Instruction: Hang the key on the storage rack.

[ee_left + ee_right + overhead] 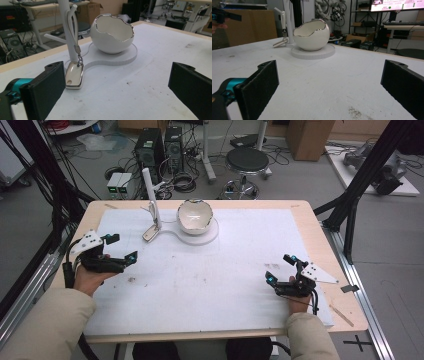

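Observation:
A white eggshell-shaped bowl with a silver jagged rim stands on a round white base at the table's far middle. Beside it rises a white stand post from which a strap hangs, holding a silver-edged white tag that rests on the mat. The bowl and tag lie ahead of my left gripper, which is open with nothing between the jaws. My left gripper sits at the table's left. My right gripper at the right is open too, facing the bowl from afar.
A white mat covers most of the wooden table. Black frame posts stand to the right and left of the table. A stool, computer towers and cables lie on the floor beyond the far edge.

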{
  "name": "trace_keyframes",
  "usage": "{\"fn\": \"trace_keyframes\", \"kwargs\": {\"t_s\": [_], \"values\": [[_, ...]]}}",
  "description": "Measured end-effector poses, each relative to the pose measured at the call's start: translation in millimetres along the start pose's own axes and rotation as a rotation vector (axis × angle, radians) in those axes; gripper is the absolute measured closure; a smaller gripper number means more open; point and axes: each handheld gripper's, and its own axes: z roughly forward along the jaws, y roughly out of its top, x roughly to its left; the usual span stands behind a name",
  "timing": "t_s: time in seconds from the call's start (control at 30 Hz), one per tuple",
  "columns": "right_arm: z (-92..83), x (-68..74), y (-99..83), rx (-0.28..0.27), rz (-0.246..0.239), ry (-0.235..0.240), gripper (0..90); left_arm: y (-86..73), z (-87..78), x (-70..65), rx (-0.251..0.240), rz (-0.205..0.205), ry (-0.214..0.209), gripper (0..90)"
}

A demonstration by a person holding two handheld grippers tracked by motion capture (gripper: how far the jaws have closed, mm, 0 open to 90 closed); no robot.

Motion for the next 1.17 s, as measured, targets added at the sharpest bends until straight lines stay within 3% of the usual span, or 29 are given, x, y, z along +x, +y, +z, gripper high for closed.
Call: {"fn": "trace_keyframes", "kwargs": {"t_s": [0.33,0.6,0.83,0.93,1.03,1.17], "values": [[-0.1,-0.1,-0.1,-0.001,0.002,-0.001,0.6,-30.8,-26.2,-8.1,-0.089,0.017,0.021,1.7],[0.0,0.2,0.0,0.002,0.001,-0.002,0.6,-59.2,-33.6,-12.0,-0.147,-0.014,0.071,1.7],[0.4,0.0,0.1,0.001,0.001,-0.003,0.6,-72.9,-34.6,-16.1,-0.167,-0.023,0.088,1.7],[0.4,-0.1,0.2,0.004,0.004,-0.001,0.6,-75.8,-37.7,-17.6,-0.21,-0.03,0.115,1.8],[0.7,0.3,0.3,0.012,0.015,-0.002,0.6,-78.1,-40.4,-21.9,-0.251,0.003,0.139,1.8],[1.0,0.0,0.3,0.012,0.003,-0.003,0.6,-78.2,-40.6,-22.8,-0.249,0.011,0.142,1.7]]}}
